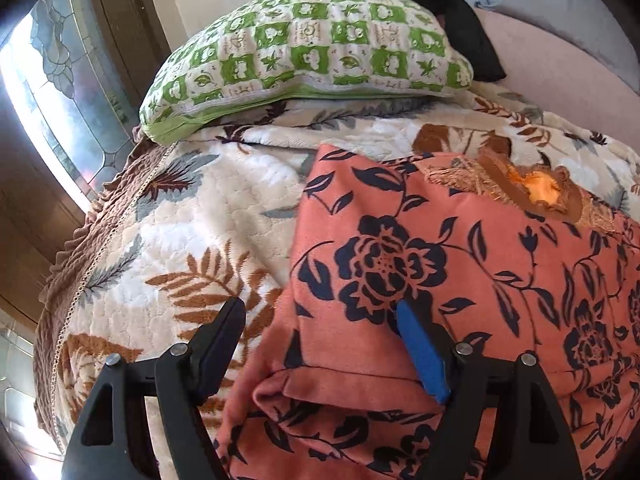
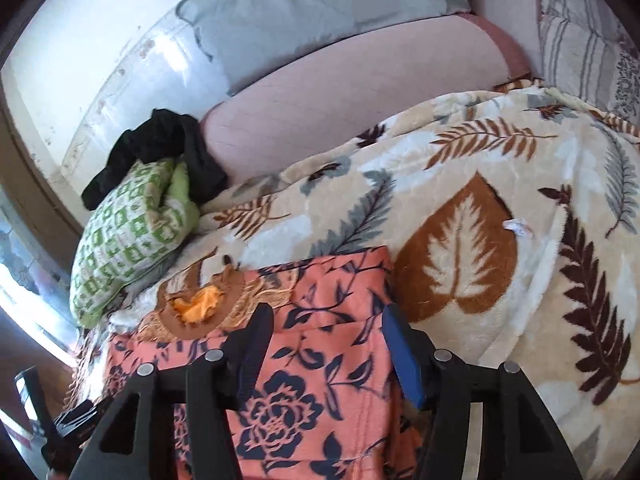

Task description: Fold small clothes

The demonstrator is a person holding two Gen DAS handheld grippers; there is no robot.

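Observation:
A salmon-pink garment with dark navy flowers (image 1: 460, 256) lies on a leaf-patterned blanket (image 1: 192, 224), its brown embroidered neckline with orange lining (image 1: 540, 190) at the far side. My left gripper (image 1: 320, 312) is open over the garment's left edge, where a folded sleeve hem (image 1: 344, 380) bunches between the fingers. In the right wrist view the same garment (image 2: 312, 384) lies below my right gripper (image 2: 324, 320), which is open over its right edge. The neckline (image 2: 200, 300) shows to the left.
A green-and-white checked pillow (image 1: 312, 48) lies beyond the garment, also seen in the right wrist view (image 2: 132, 236), with black clothing (image 2: 160, 148) draped on it. A pink mattress (image 2: 360, 96) and grey pillow (image 2: 312, 8) lie further back. A window (image 1: 52, 92) is at left.

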